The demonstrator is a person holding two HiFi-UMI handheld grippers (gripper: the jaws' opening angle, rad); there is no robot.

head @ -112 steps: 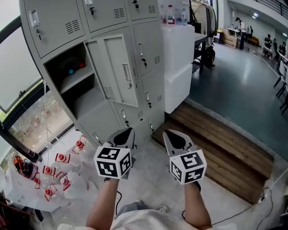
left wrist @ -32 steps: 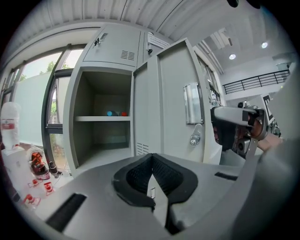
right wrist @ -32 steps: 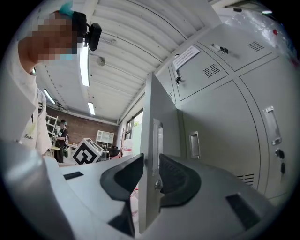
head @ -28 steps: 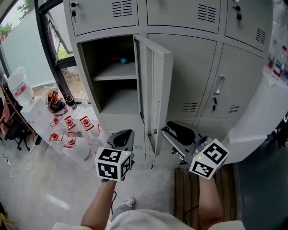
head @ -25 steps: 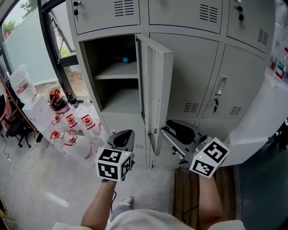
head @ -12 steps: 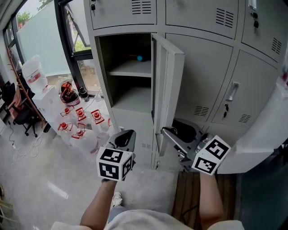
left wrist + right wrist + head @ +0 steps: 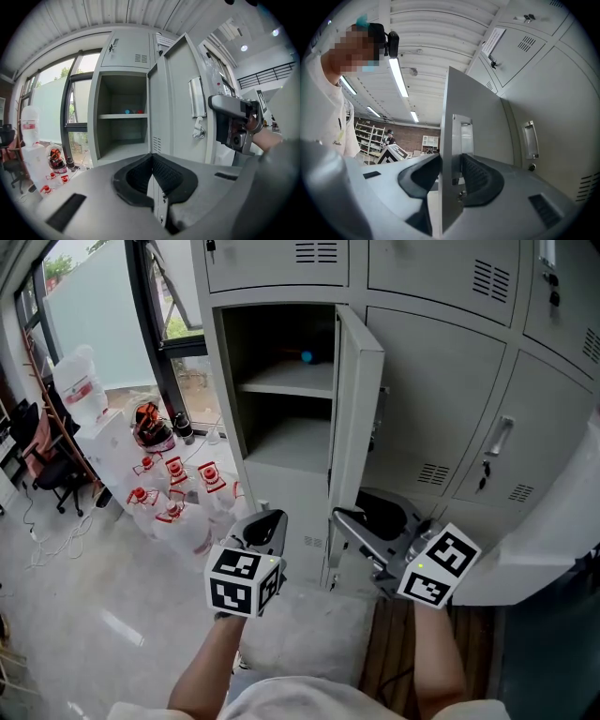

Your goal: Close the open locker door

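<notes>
Two small things [image 7: 127,111] rest on locker shelf [image 7: 115,116].

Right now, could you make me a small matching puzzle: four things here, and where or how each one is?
1 locker door
2 left hand-held gripper
3 right hand-held gripper
4 red-labelled bottles

A standing on the floor
B jaws together, empty
C swung open
D jaws apart astride the door's edge

Pairs: 1-C, 2-B, 3-D, 4-A. The right hand-held gripper's jaws have just been opening.
</notes>
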